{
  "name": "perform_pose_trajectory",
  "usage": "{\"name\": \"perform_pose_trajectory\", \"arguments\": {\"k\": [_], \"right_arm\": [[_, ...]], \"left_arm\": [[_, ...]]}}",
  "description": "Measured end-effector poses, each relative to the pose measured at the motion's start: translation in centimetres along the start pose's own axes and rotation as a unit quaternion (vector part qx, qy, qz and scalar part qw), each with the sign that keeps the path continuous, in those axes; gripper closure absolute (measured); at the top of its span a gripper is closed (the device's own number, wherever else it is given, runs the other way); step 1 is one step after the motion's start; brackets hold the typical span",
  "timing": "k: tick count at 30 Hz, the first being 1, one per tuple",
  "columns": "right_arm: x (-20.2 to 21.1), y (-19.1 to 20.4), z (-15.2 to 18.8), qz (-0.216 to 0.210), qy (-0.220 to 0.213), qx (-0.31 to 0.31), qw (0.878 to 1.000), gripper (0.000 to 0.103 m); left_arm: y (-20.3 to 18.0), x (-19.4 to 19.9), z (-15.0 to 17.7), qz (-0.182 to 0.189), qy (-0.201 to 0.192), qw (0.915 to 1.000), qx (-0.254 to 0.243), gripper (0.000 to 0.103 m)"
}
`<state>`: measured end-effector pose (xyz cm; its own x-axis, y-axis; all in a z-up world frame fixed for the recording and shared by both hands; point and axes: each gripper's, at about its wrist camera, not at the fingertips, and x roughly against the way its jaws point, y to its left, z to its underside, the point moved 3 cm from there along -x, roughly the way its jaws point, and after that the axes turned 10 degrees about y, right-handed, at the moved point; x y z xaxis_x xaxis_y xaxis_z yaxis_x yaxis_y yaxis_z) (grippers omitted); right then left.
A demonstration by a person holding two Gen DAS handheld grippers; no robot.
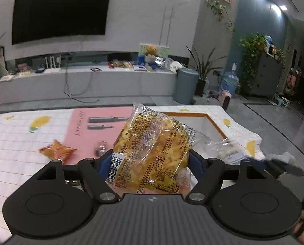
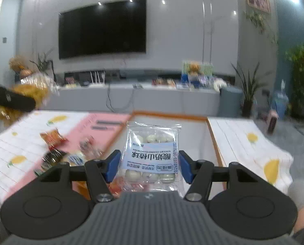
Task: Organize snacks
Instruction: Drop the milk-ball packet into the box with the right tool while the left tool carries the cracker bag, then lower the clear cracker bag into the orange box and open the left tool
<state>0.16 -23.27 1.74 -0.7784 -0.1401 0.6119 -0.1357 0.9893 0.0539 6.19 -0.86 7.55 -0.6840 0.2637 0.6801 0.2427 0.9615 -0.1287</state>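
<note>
My left gripper point(image 1: 150, 160) is shut on a clear bag of yellow chips point(image 1: 152, 151) and holds it above the table, left of the white box with an orange rim point(image 1: 215, 123). My right gripper point(image 2: 149, 165) is shut on a clear packet of white yogurt-coated balls point(image 2: 152, 153) with a blue and white label, held over the box point(image 2: 210, 130). That packet also shows in the left wrist view point(image 1: 225, 150), with the right gripper blurred behind it. The left gripper with the chips shows at the left of the right wrist view point(image 2: 27, 94).
An orange snack packet point(image 1: 57, 150) and a small wrapped sweet point(image 1: 101, 148) lie on the pink sheet point(image 1: 86, 126). Several more small snacks point(image 2: 70, 153) lie on the table left of my right gripper. The table has a lemon-print cloth point(image 2: 251, 143).
</note>
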Motion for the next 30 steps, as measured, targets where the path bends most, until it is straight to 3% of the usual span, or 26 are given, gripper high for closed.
{"name": "perform_pose_trajectory", "arguments": {"k": [7,12,18,20,23,28,30], "right_arm": [[-4.4,-4.7,0.7,-0.008,0.032,-0.025,0.999,0.044],[-7.5,-5.3,1.0,-0.021,0.059,-0.024,0.998,0.044],[-8.3,-4.2,0.9,0.026,0.083,0.021,0.996,0.047],[-8.0,-4.1,0.9,0.035,0.087,0.029,0.995,0.041],[-6.7,-4.6,0.7,0.029,0.068,0.009,0.997,0.024],[-3.6,-5.8,-0.4,0.026,0.039,-0.029,0.998,0.023],[-2.3,-5.8,-0.4,0.048,0.017,-0.005,0.999,0.023]], "left_arm": [[-3.2,-3.8,-0.1,0.000,0.026,0.9995,-0.019,0.017],[-4.5,-6.1,0.0,-0.009,0.050,0.9982,-0.032,0.017],[-5.3,-7.6,0.2,-0.002,0.064,0.9976,-0.026,0.017],[-5.8,-7.9,0.1,-0.011,0.065,0.9972,-0.035,0.017],[-6.4,-8.0,-0.1,-0.015,0.064,0.9971,-0.037,0.017],[-7.6,-9.5,0.6,-0.023,0.069,0.9960,-0.051,0.016],[-7.7,-10.1,0.5,0.004,0.075,0.9962,-0.043,0.016]]}}
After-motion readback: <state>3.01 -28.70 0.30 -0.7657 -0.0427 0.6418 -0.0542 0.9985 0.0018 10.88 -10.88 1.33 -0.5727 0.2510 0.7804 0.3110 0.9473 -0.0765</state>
